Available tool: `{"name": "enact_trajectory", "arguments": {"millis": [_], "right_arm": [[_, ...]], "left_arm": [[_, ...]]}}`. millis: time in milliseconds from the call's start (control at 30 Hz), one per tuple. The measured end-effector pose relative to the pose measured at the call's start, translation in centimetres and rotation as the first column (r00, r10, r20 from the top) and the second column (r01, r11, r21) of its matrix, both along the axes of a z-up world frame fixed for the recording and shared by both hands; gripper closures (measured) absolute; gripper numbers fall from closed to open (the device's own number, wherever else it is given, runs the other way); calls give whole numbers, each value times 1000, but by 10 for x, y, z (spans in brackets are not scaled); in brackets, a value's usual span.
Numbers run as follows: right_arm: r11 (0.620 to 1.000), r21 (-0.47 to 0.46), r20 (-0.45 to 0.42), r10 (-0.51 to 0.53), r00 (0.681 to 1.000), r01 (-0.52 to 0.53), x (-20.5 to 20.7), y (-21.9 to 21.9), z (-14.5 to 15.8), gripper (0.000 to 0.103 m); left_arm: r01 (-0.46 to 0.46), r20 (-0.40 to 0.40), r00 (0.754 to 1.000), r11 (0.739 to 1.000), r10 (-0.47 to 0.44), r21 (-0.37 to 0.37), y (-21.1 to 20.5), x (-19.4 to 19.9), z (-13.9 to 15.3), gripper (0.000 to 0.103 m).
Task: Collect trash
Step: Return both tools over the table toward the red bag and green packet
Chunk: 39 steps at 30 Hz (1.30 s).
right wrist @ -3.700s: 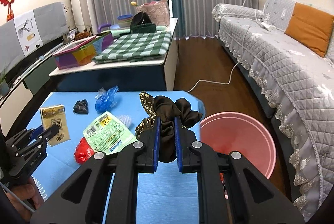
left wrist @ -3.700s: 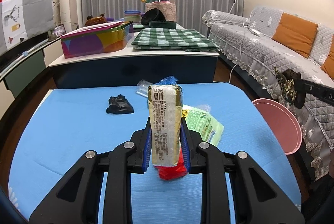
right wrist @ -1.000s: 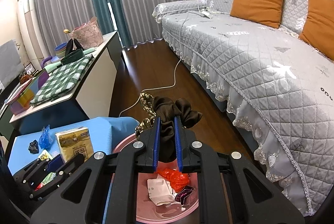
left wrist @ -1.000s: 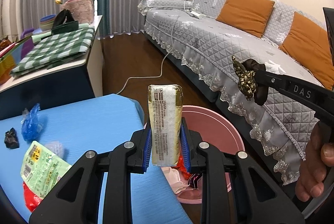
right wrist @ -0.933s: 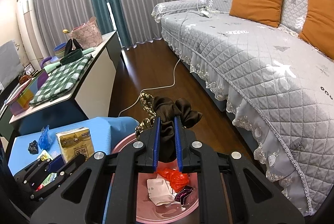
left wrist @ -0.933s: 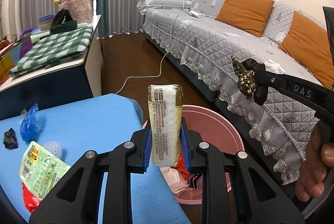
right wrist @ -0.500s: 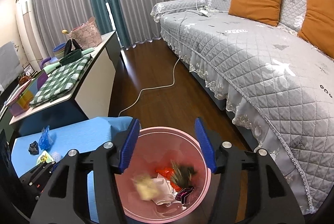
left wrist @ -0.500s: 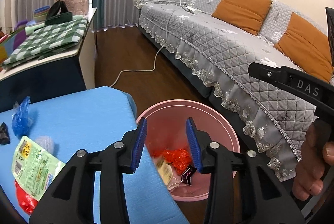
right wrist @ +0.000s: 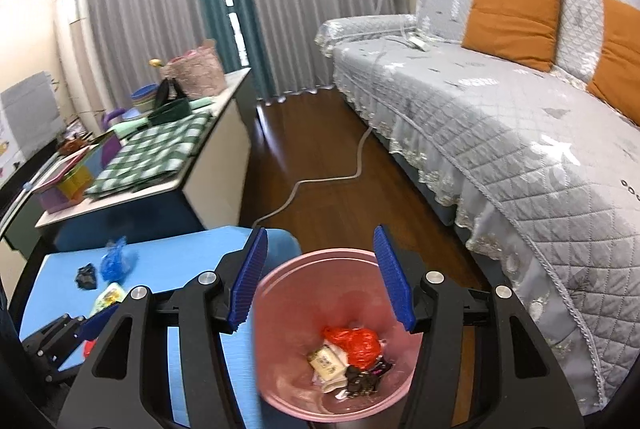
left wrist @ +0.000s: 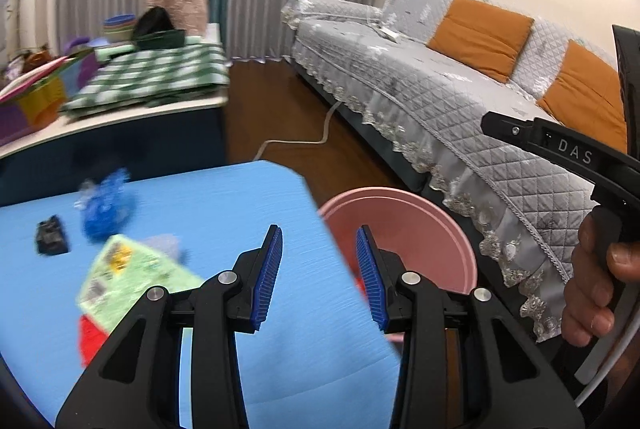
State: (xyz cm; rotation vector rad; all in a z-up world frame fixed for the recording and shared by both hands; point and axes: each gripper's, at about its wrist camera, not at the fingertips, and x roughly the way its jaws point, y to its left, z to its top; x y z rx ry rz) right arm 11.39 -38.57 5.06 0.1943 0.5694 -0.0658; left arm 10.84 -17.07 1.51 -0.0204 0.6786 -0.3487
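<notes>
My right gripper [right wrist: 320,273] is open and empty, right above the pink bin [right wrist: 292,293]. In the bin lie a yellow packet [right wrist: 326,365], a red bag [right wrist: 358,345] and a dark cloth [right wrist: 360,383]. My left gripper [left wrist: 318,273] is open and empty over the right edge of the blue table [left wrist: 224,205], next to the pink bin [left wrist: 416,229]. On the table lie a green wrapper [left wrist: 128,281], a red bag [left wrist: 90,335], a blue plastic piece [left wrist: 106,205] and a small black piece [left wrist: 50,235]. The right gripper's handle [left wrist: 560,149] shows at the right of the left wrist view.
A grey quilted sofa [right wrist: 500,117] with orange cushions [right wrist: 512,21] runs along the right. A white cable [right wrist: 320,181] lies on the wooden floor. A side table with a green checked cloth [right wrist: 156,153] and boxes stands behind the blue table.
Both grippers opened: the yellow packet and the dark cloth dropped into the pink bin. The left gripper has since swung left, back toward the table.
</notes>
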Motion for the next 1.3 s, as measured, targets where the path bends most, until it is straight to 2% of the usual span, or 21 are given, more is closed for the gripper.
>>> {"name": "enact_trajectory", "arguments": {"millis": [367,567,767,1000,1300], "right_arm": [[988,0,13,153,988,-153,-8,73,3,47],[970,48,-28,240,970,-238,0,113,-12,47],[946,17,-84,324,942,-324,7,167,-33,47],[924,57,-136,382,914,-377,18,214,-53,47],[942,-19,-188,326,926,-336,45,280,-67,47]], "left_arm": [[-171,19,985,985,171,-2,118,-30,15,64],[-304,21,952,953,304,-21,179,-41,11,65],[-366,-12,931,930,366,-30,212,-40,-5,70],[-419,-24,908,906,418,-58,239,-37,-8,70],[-465,14,884,882,467,-71,262,-32,3,70]]}}
